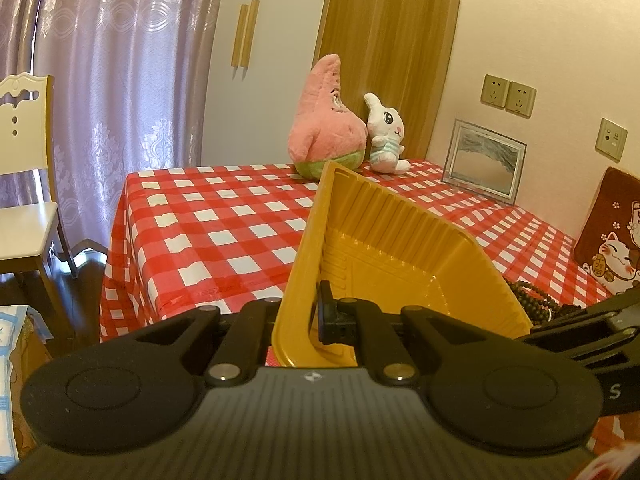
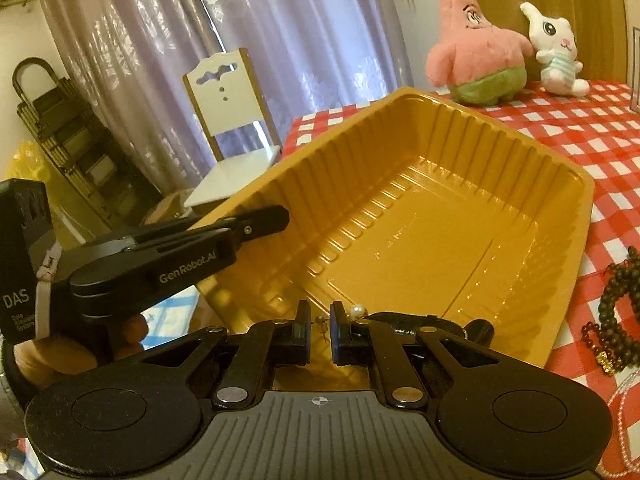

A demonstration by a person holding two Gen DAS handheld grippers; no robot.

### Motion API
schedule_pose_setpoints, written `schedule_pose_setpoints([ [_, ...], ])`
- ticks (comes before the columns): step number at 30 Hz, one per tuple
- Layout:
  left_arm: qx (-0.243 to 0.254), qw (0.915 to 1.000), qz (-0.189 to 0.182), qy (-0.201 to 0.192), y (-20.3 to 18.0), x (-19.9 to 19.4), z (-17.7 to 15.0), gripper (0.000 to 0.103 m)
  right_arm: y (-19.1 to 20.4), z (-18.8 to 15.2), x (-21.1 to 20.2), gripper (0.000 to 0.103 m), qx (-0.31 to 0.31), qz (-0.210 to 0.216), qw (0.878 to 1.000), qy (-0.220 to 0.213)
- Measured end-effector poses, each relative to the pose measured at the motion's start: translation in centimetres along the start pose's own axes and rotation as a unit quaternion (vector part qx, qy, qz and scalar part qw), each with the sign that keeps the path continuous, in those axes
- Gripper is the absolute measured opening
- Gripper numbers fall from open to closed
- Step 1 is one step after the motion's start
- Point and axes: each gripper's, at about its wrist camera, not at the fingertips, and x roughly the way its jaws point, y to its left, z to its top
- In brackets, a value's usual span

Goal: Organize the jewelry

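Left gripper [image 1: 310, 316] clamped on the near wall of a tilted yellow tray [image 1: 400, 240] at 6 o'clock. Dark beads [image 1: 540, 300] at 4 o'clock, beside the right gripper's arm [image 1: 580, 328]. Two plush toys [image 1: 328, 120] at 12 o'clock on a checked tablecloth [image 1: 208, 224].

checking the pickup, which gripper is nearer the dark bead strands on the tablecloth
Right. The right gripper hovers at the tray's near edge, with the dark bead strands just off to its right. The left gripper is clamped on the tray's opposite rim, farther away.
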Motion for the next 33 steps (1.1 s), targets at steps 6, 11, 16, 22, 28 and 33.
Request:
schedule_pose_setpoints([
  [6, 0.0, 1.0, 0.001, 0.0, 0.1, 0.0, -0.1, 0.006, -0.2, 0.1, -1.9, 0.032, 0.021, 0.003, 0.999, -0.025],
  [11, -0.001, 1.0, 0.001, 0.001, 0.2, 0.0, -0.2, 0.006, -1.1, -0.2, -5.7, 0.032, 0.035, -0.023, 0.996, -0.078],
  [16, -0.001, 1.0, 0.001, 0.001, 0.2, 0.0, -0.2, 0.006, -4.2, -1.2, -8.7, 0.032, 0.069, -0.08, 0.989, -0.1],
  [22, 0.0, 1.0, 0.001, 0.001, 0.2, 0.0, -0.2, 0.006, -8.6, -2.7, -9.5, 0.032, 0.086, -0.158, 0.981, -0.071],
  [28, -0.001, 1.0, 0.001, 0.001, 0.3, 0.0, -0.2, 0.006, -11.0, -3.8, -8.3, 0.032, 0.072, -0.186, 0.979, -0.043],
  [33, -0.002, 1.0, 0.002, 0.001, 0.5, -0.1, -0.4, 0.006, -11.8, -3.9, -6.5, 0.032, 0.066, -0.19, 0.979, -0.026],
])
